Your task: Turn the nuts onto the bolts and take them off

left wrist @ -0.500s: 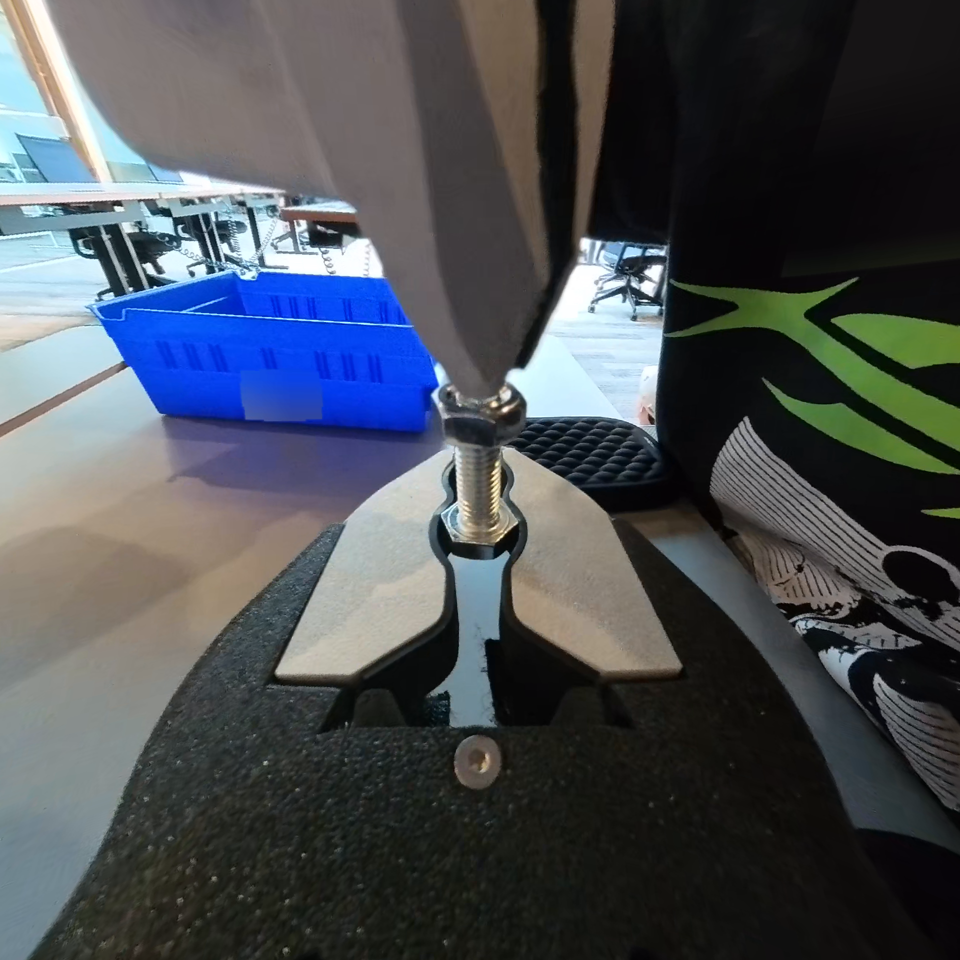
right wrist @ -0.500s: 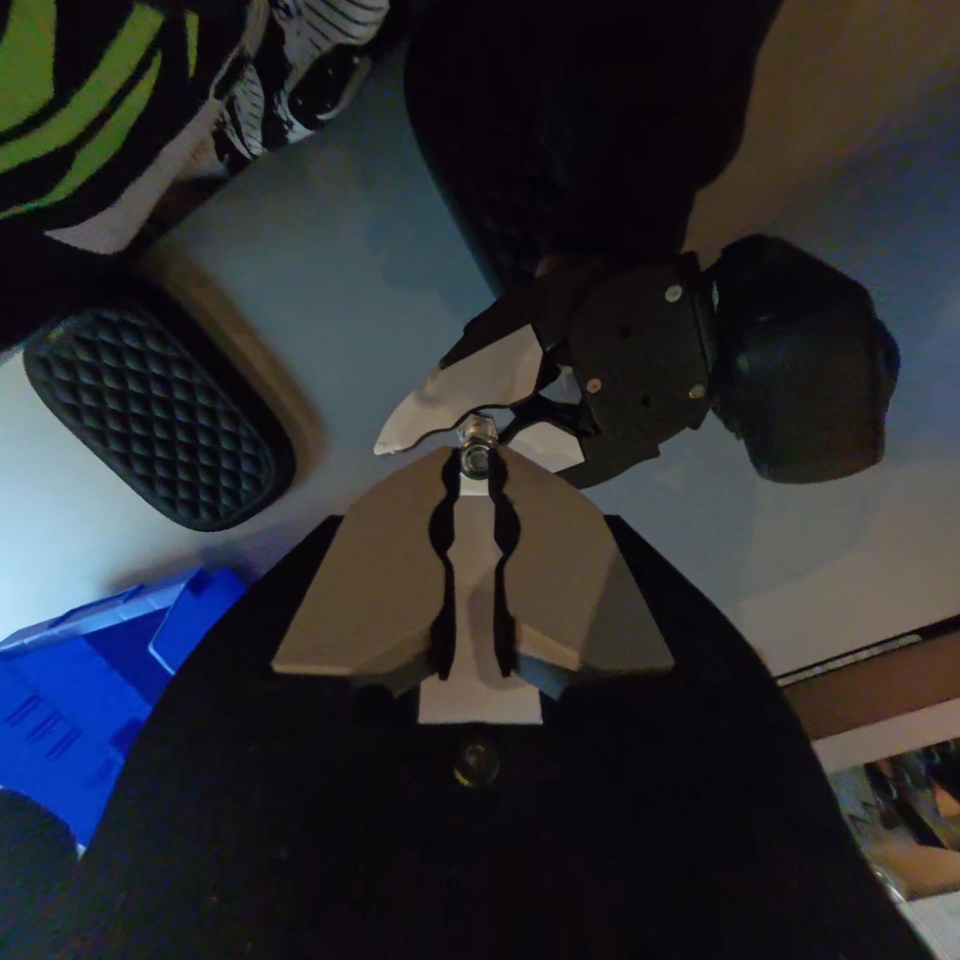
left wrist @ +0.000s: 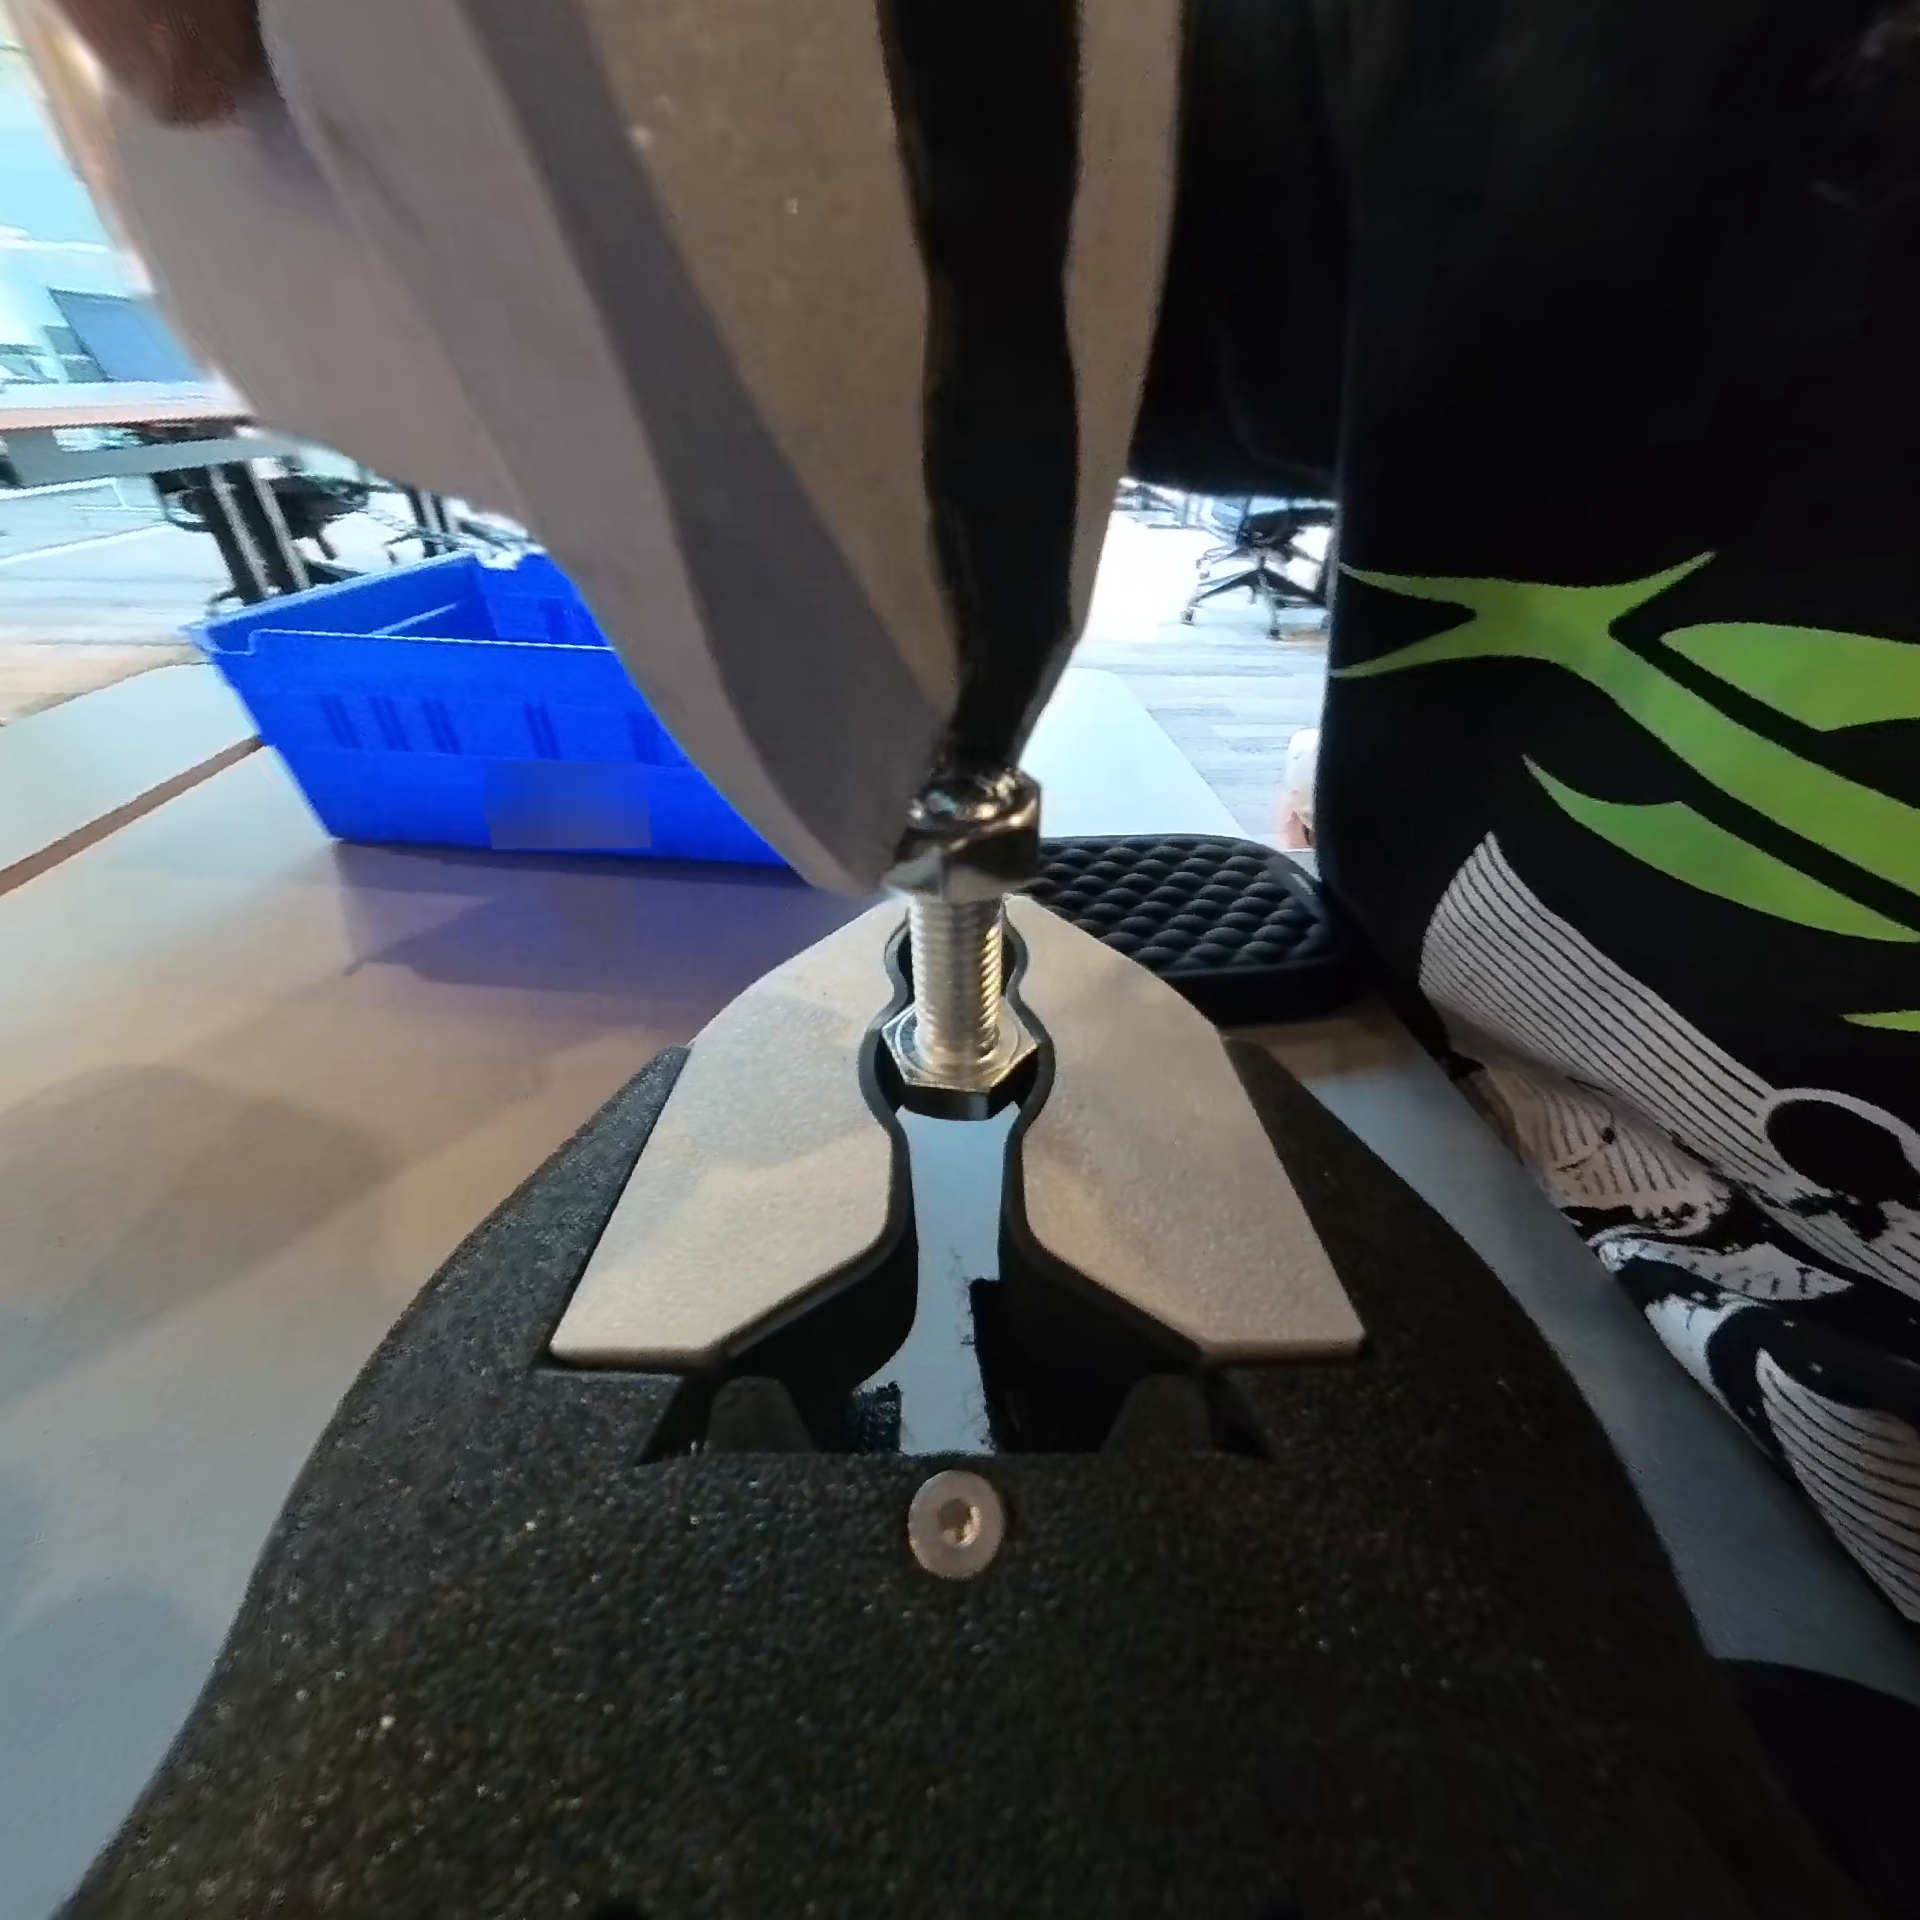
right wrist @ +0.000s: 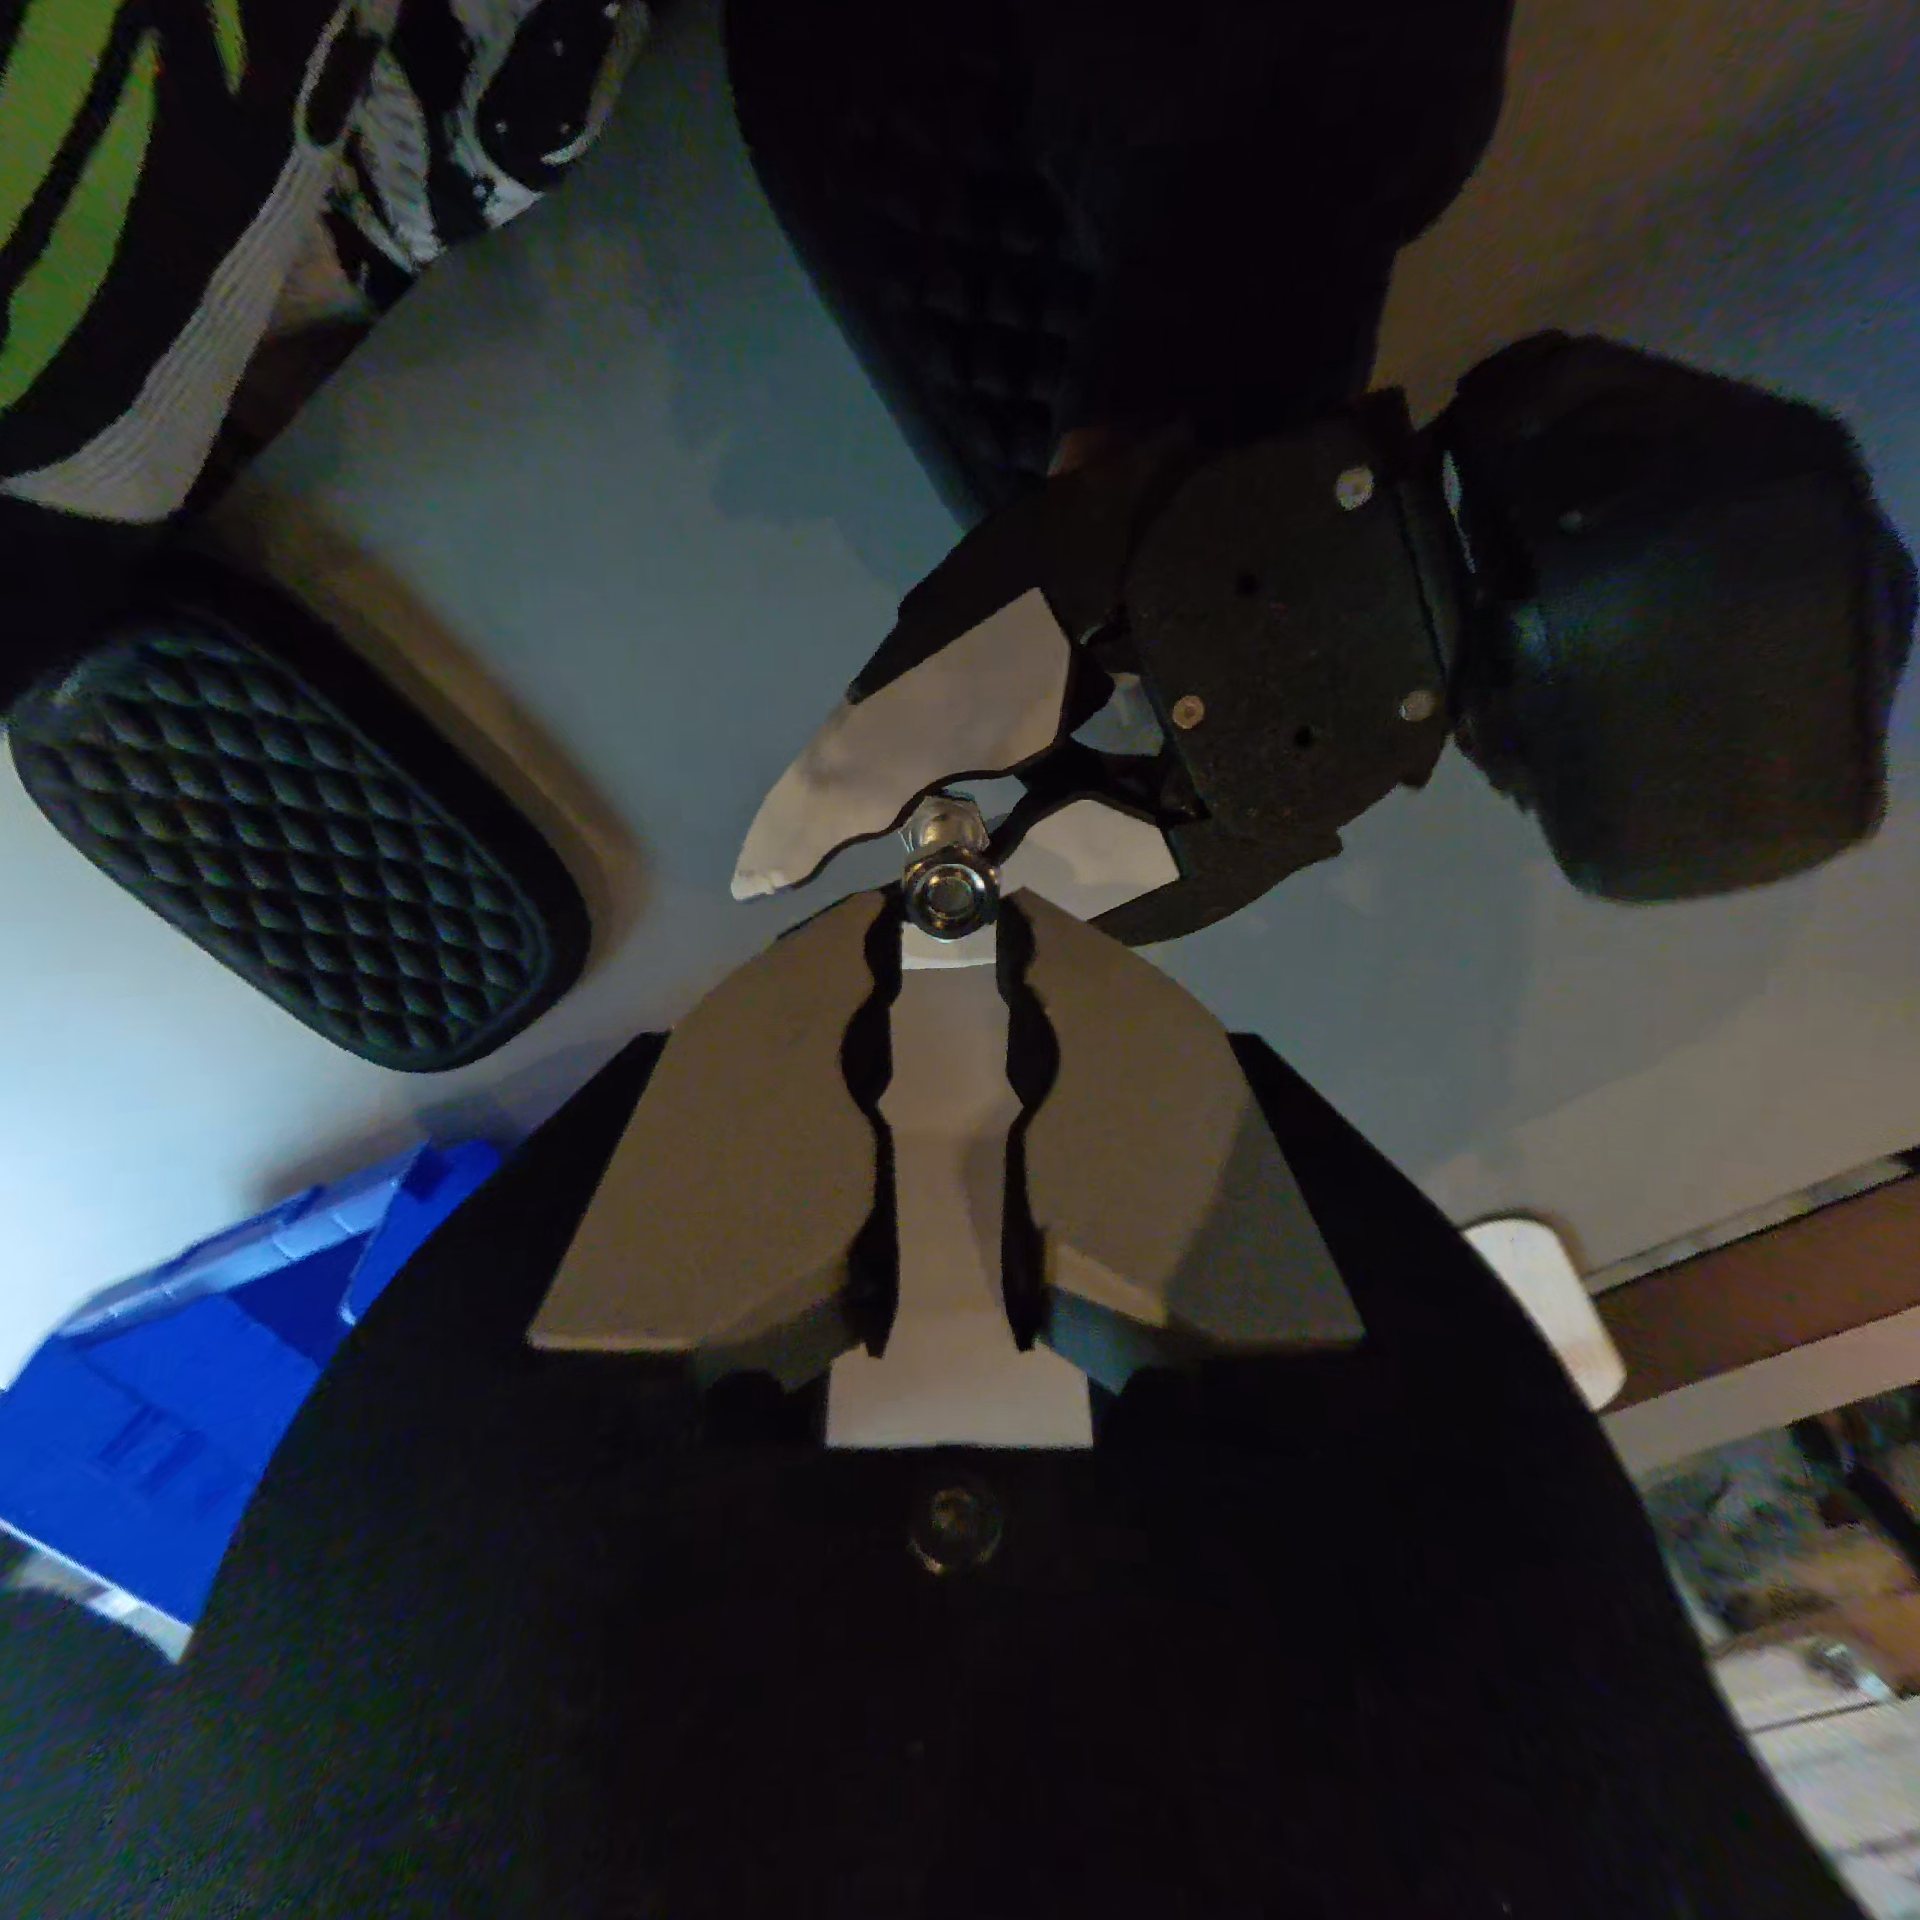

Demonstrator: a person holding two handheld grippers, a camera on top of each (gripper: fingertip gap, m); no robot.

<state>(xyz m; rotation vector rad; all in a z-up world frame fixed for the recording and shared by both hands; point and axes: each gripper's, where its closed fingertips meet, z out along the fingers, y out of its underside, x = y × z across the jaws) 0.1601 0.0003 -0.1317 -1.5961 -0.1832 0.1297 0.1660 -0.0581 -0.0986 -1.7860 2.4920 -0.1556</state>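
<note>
The bolt (left wrist: 954,982) stands straight up in the middle of things, with its six-sided head at the bottom. The left gripper (left wrist: 956,1049) is pressed tight on that head, one finger on each side, and holds it above the grey table (left wrist: 208,1039). The right gripper (right wrist: 943,902) comes down from above the bolt. Its fingers are closed on the nut (left wrist: 968,812), which sits at the very top of the bolt's threads (only the tip of the bolt seems to be inside it). From the right wrist view you look down onto the nut, and the left gripper shows just past it.

A blue bin (left wrist: 457,748) sits on the table well behind the bolt. A black bumpy pad (left wrist: 1184,914) lies near the bolt, behind it and a little to one side. A person in a black shirt with green marks is close beside the bolt too.

I think the step now is turning the nut, but one look cannot say which way. Next, the right gripper needs to twist the nut while the left gripper keeps the bolt from spinning. The nut must stay flat and straight, or the threads may jam.
</note>
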